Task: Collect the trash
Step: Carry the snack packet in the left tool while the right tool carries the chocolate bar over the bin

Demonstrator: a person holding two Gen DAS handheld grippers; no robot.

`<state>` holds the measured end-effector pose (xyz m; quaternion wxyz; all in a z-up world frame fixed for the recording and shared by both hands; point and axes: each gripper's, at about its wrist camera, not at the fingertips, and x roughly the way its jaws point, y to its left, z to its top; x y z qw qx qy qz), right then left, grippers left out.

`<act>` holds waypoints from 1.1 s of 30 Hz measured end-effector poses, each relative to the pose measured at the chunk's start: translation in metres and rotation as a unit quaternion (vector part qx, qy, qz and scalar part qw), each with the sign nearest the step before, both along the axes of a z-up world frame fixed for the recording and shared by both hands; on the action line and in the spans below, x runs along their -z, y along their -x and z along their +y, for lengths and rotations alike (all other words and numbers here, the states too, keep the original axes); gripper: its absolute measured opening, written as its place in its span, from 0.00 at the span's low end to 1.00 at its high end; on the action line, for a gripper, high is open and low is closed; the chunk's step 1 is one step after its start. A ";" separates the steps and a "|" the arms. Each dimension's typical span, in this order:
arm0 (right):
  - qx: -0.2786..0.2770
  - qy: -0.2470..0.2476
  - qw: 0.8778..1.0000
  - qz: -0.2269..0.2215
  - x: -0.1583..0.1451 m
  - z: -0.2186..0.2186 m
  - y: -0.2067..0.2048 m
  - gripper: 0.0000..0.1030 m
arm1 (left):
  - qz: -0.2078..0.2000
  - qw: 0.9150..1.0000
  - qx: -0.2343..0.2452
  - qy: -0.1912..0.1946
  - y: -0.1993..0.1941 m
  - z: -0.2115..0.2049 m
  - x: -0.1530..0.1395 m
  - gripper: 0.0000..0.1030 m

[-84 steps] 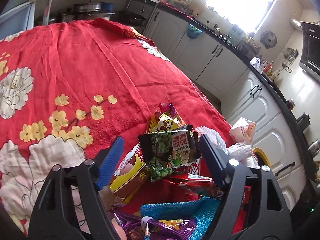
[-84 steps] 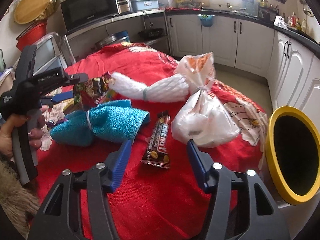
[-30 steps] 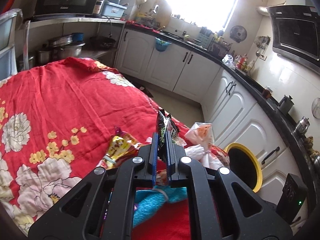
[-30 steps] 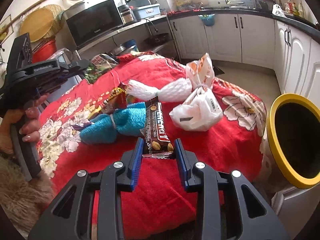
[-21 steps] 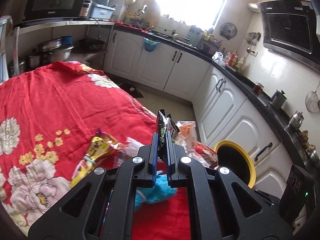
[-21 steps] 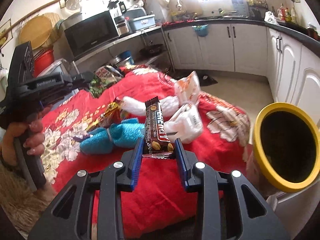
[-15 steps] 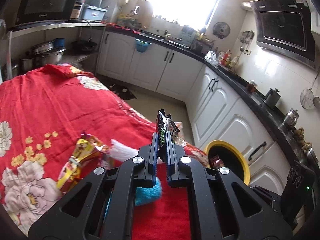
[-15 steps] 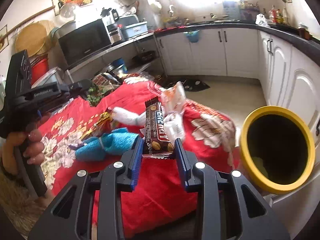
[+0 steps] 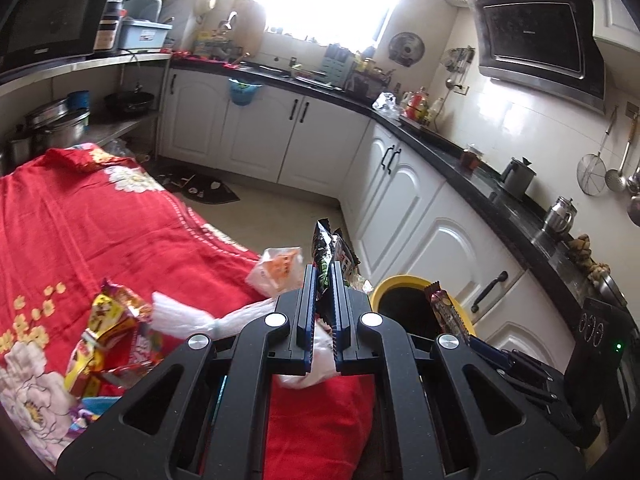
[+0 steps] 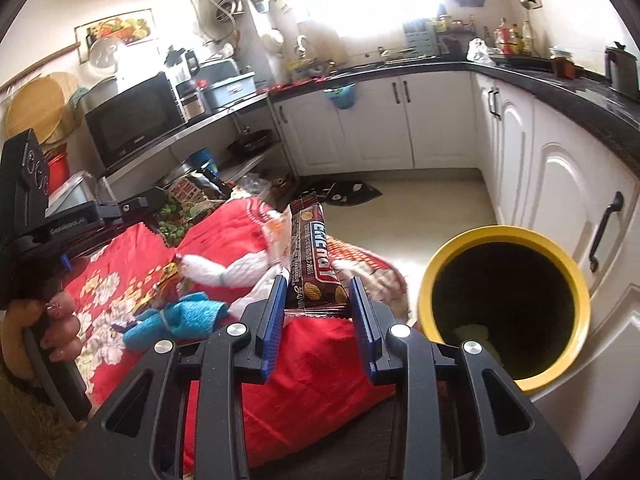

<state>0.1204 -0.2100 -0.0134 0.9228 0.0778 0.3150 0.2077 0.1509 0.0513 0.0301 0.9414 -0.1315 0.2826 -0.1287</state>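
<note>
Trash sits in both my grips — my right fingers point(image 10: 316, 308) are clamped on the lower end of a brown snack bar wrapper point(image 10: 313, 258) that stands upright between them, and my left fingers point(image 9: 323, 300) are pressed together on a green snack packet point(image 9: 330, 250) sticking up past their tips. Just right of the right fingers gapes the yellow-rimmed bin point(image 10: 506, 304). Behind and left of them, on the red flowered table cloth point(image 10: 320, 364), lie a white plastic bag point(image 10: 240, 270) and a blue cloth bundle point(image 10: 176, 318).
</note>
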 end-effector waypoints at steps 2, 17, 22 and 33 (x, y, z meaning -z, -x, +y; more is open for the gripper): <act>0.008 -0.001 1.000 -0.001 -0.001 -0.006 -0.001 0.30 | -0.003 1.000 0.006 0.001 -0.003 -0.007 -0.002 0.03; 0.086 0.000 0.996 -0.018 -0.005 -0.061 -0.008 0.30 | -0.013 0.998 0.054 0.005 -0.023 -0.063 -0.008 0.03; 0.117 0.001 0.993 -0.019 -0.003 -0.086 -0.013 0.30 | -0.010 0.997 0.071 0.004 -0.032 -0.084 -0.006 0.03; 0.168 0.014 0.986 0.002 0.021 -0.124 -0.024 0.30 | 0.002 0.994 0.105 0.004 -0.050 -0.129 0.008 0.03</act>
